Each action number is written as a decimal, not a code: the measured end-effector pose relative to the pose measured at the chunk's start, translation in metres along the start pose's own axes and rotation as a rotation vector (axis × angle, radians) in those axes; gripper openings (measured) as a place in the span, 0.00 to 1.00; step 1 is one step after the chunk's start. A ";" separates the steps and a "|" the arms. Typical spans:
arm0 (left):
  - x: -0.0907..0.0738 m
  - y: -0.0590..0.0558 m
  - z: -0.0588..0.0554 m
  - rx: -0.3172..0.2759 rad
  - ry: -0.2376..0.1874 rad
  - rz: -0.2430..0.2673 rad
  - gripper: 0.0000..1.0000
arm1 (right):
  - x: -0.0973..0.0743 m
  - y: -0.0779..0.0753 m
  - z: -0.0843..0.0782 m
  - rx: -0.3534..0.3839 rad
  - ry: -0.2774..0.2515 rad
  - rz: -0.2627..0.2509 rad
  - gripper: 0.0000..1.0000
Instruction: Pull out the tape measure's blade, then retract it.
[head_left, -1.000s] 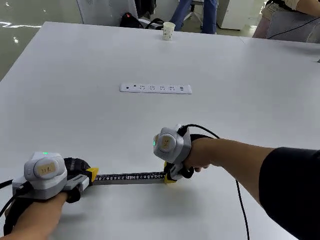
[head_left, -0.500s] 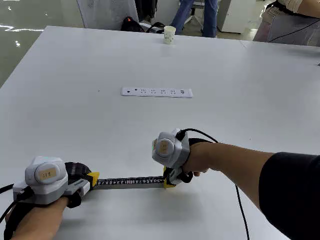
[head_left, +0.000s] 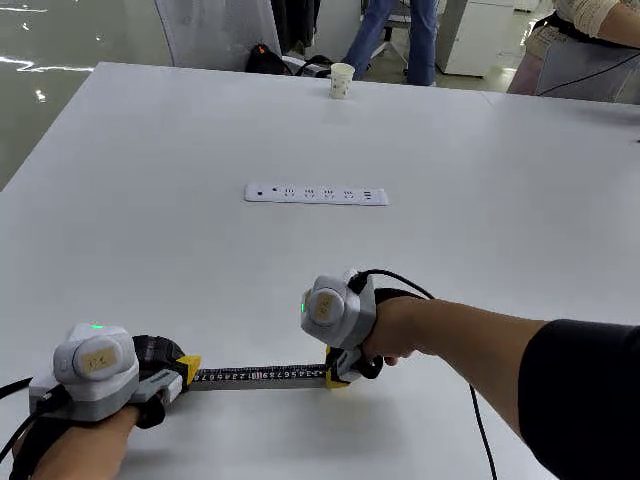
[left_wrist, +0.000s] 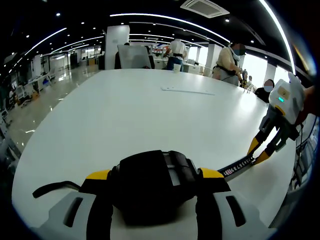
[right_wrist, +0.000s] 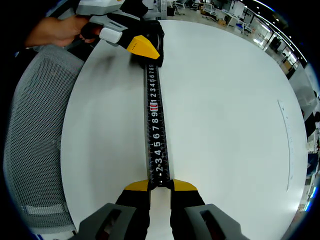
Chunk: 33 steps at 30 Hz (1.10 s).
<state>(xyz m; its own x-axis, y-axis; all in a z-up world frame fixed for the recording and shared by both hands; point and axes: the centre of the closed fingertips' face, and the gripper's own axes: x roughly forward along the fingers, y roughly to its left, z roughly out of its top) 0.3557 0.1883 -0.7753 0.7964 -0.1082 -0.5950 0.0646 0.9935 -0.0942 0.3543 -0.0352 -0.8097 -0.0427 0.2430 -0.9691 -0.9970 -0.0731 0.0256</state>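
A black tape measure case (left_wrist: 150, 185) sits between the yellow-tipped jaws of my left gripper (left_wrist: 156, 175), which is shut on it at the near left of the white table (head_left: 160, 180). In the head view the left gripper (head_left: 175, 372) and case (head_left: 152, 352) lie low on the left. The numbered blade (right_wrist: 155, 130) runs flat over the table from the case to my right gripper (right_wrist: 161, 186), shut on the blade's end. The head view shows the blade (head_left: 260, 374) stretched between the case and the right gripper (head_left: 335, 376).
A white power strip (head_left: 316, 194) lies mid-table beyond the grippers. A paper cup (head_left: 342, 79) stands near the far edge. People stand behind the table. A mesh chair back (right_wrist: 35, 140) is beside the near table edge. A black cable (head_left: 480, 400) trails from the right gripper.
The head camera has tilted, shifting the whole picture down. The right gripper has crept slightly toward the left one, so the drawn-out blade looks a little shorter. Both grips are unchanged.
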 end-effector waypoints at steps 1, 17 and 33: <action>0.000 0.000 0.000 0.000 0.001 0.000 0.63 | 0.000 0.000 0.000 0.004 -0.001 0.000 0.11; 0.001 0.000 -0.002 0.000 0.002 0.000 0.63 | 0.002 0.000 0.004 0.016 -0.012 0.001 0.11; -0.004 -0.004 -0.002 -0.015 0.004 -0.031 0.62 | 0.004 0.000 0.012 0.037 -0.004 0.005 0.11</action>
<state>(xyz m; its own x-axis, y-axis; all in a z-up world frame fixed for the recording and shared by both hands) 0.3514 0.1850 -0.7743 0.7920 -0.1386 -0.5945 0.0799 0.9890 -0.1242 0.3530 -0.0229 -0.8105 -0.0481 0.2469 -0.9679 -0.9985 -0.0381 0.0399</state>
